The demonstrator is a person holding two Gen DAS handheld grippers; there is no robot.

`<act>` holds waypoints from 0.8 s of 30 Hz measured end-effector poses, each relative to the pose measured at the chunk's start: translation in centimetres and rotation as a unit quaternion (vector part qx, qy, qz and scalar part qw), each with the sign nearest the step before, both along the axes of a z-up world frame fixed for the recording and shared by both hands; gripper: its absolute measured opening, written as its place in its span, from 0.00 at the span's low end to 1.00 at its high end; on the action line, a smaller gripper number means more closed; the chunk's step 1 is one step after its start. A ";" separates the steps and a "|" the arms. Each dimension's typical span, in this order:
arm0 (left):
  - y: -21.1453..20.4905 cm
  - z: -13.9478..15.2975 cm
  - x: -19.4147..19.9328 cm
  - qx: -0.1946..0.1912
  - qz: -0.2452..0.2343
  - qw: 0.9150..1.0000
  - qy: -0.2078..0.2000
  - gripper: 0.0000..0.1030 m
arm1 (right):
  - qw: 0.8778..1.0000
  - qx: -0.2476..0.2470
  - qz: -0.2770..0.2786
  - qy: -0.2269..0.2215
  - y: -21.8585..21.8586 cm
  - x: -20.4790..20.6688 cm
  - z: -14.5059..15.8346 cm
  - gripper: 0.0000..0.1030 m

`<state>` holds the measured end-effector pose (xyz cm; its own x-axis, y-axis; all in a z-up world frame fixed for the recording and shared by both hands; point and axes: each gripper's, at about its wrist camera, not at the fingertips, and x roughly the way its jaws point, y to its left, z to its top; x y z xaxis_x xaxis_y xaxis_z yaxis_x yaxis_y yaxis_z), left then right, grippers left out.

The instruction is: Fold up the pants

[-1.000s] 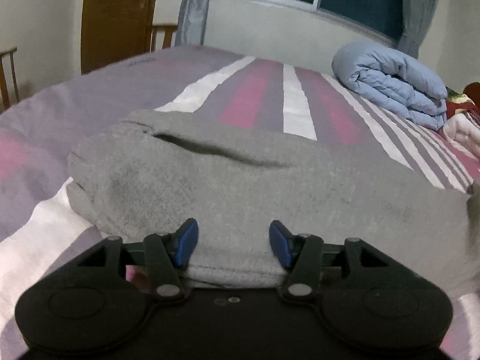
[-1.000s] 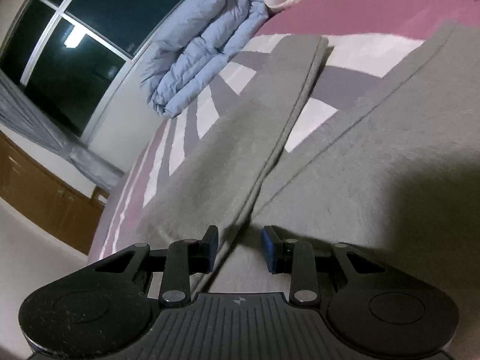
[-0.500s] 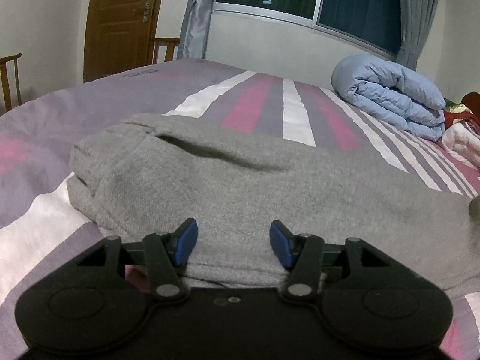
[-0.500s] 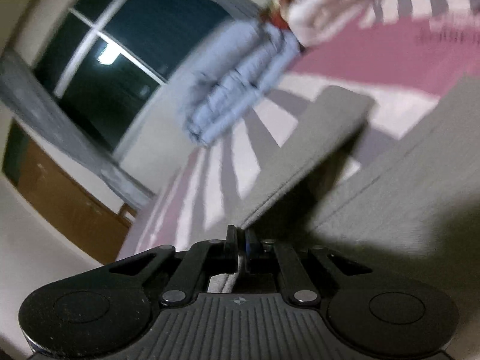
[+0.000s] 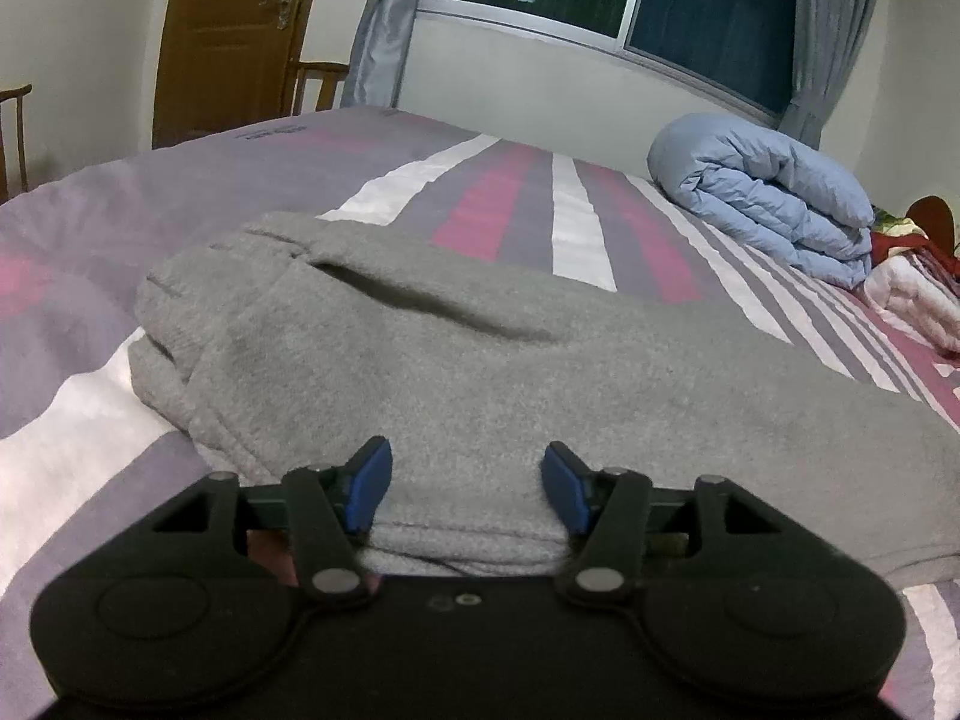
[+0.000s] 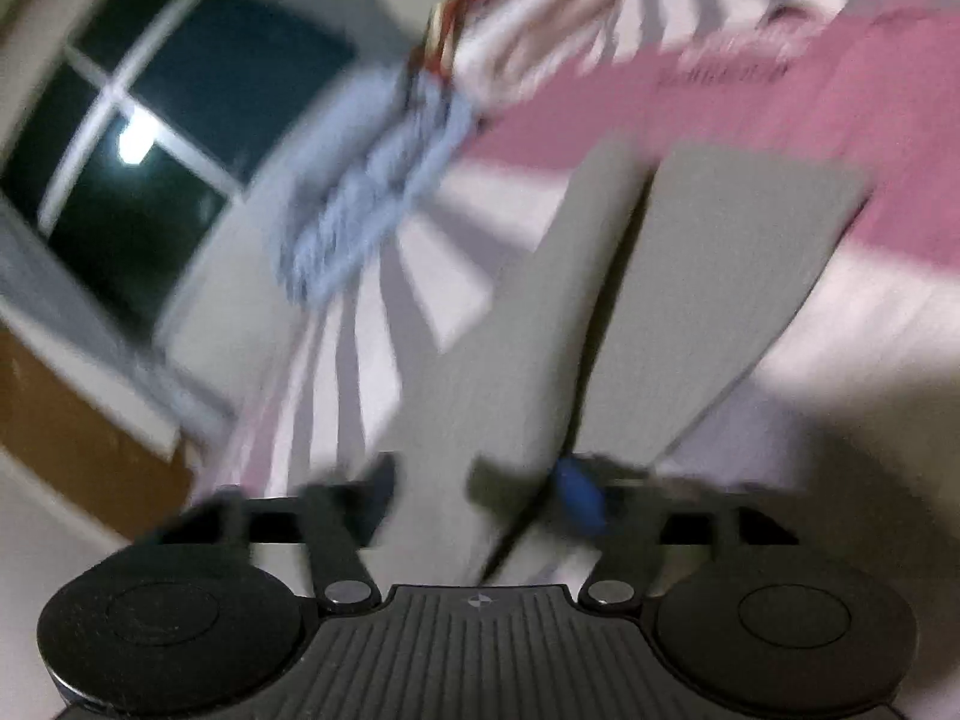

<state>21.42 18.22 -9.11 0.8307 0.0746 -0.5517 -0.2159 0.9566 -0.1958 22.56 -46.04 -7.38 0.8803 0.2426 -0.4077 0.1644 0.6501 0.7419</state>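
Grey sweatpants [image 5: 456, 360] lie on the striped bed; in the left wrist view the waist end is nearest, bunched at the left. My left gripper [image 5: 467, 483] is open, its blue fingertips [image 5: 369, 480] astride the near hem of the waistband. In the blurred right wrist view the two grey legs [image 6: 690, 276] stretch away side by side. My right gripper [image 6: 480, 492] is open above the legs, with cloth between the jaws but not clamped.
The bed has a purple, pink and white striped cover [image 5: 522, 210]. A rolled light-blue duvet [image 5: 774, 198] lies at the far right, with red and white bedding [image 5: 918, 276] beside it. A wooden door [image 5: 234, 36] and chairs stand at the back left.
My right gripper shut on a pant leg edge and lifted it half a second ago, and now it has opened and swung, blurring the view. My left gripper stayed open and tilted slightly up.
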 end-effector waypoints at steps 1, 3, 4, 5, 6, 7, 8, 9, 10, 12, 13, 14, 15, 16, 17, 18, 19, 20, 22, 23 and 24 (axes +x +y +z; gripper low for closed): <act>0.0 0.0 0.0 -0.001 0.000 1.000 -0.001 0.47 | 1.000 0.008 -0.014 -0.003 -1.1 0.1 -0.2 0.63; -0.1 -0.1 0.1 0.001 -0.001 1.000 -0.002 0.48 | 0.999 0.030 -0.031 0.001 -3.2 0.8 -1.0 0.63; -0.2 -0.1 0.1 0.002 -0.001 1.000 -0.002 0.49 | 0.998 0.039 -0.043 0.004 -3.9 1.2 -1.5 0.58; -0.3 -0.1 0.2 0.003 -0.001 1.000 -0.002 0.50 | 0.997 0.056 -0.052 0.005 -4.9 1.5 -2.1 0.52; -0.3 -0.1 0.2 0.004 -0.002 1.000 -0.002 0.52 | 0.996 0.071 -0.053 0.002 -5.7 1.7 -2.6 0.45; -0.5 -0.1 0.3 0.007 -0.002 1.000 -0.001 0.53 | 0.996 0.073 -0.057 0.003 -6.1 1.9 -2.9 0.44; -0.7 -0.2 0.4 0.011 -0.005 1.000 0.000 0.56 | 0.995 0.077 -0.058 0.004 -6.4 2.4 -3.1 0.44; -0.8 -0.2 0.6 0.015 -0.007 1.000 0.001 0.59 | 0.995 0.084 -0.059 0.000 -6.8 3.1 -3.2 0.44; -1.0 -0.2 0.7 0.022 -0.009 1.000 0.002 0.59 | 0.994 0.092 -0.057 -0.006 -7.2 3.9 -3.1 0.44; -1.3 -0.2 0.8 0.030 -0.010 0.999 0.004 0.61 | 0.995 0.086 -0.052 0.002 -7.9 5.2 -3.0 0.44; -1.3 -0.2 0.8 0.030 -0.010 0.999 0.004 0.61 | 0.996 0.069 -0.051 0.004 -8.0 5.4 -2.7 0.36; -1.3 -0.2 0.8 0.029 -0.009 1.000 0.004 0.61 | 0.998 0.045 -0.048 0.006 -8.0 5.5 -2.0 0.21; -1.3 -0.2 0.8 0.028 -0.010 1.000 0.004 0.61 | 0.999 0.021 -0.044 0.009 -7.5 5.5 -1.2 0.05; -1.3 -0.3 0.8 0.029 -0.010 1.000 0.004 0.61 | 0.999 0.006 -0.041 0.003 -7.2 5.6 -0.4 0.05; -1.3 -0.3 0.8 0.029 -0.010 1.000 0.003 0.61 | 0.999 -0.005 -0.037 -0.009 -6.7 5.1 0.4 0.05; -1.3 -0.3 0.8 0.028 -0.010 1.000 0.003 0.61 | 0.999 -0.017 -0.032 -0.024 -6.2 4.7 1.5 0.05; -1.3 -0.3 0.8 0.028 -0.010 1.000 0.003 0.61 | 0.998 -0.030 -0.026 -0.042 -5.7 4.2 2.7 0.05; -1.3 -0.3 0.8 0.028 -0.010 1.000 0.002 0.61 | 0.997 -0.044 -0.021 -0.059 -5.0 3.6 3.8 0.05; -1.3 -0.3 0.8 0.027 -0.011 1.000 0.002 0.61 | 0.994 -0.067 -0.004 -0.087 -3.7 3.2 5.4 0.05; -1.3 -0.3 0.7 0.027 -0.010 1.000 0.002 0.61 | 0.992 -0.094 0.016 -0.087 -2.7 3.8 6.0 0.05; -1.3 -0.3 0.7 0.026 -0.010 1.000 0.002 0.62 | 0.988 -0.137 0.027 -0.059 -1.7 4.8 6.2 0.05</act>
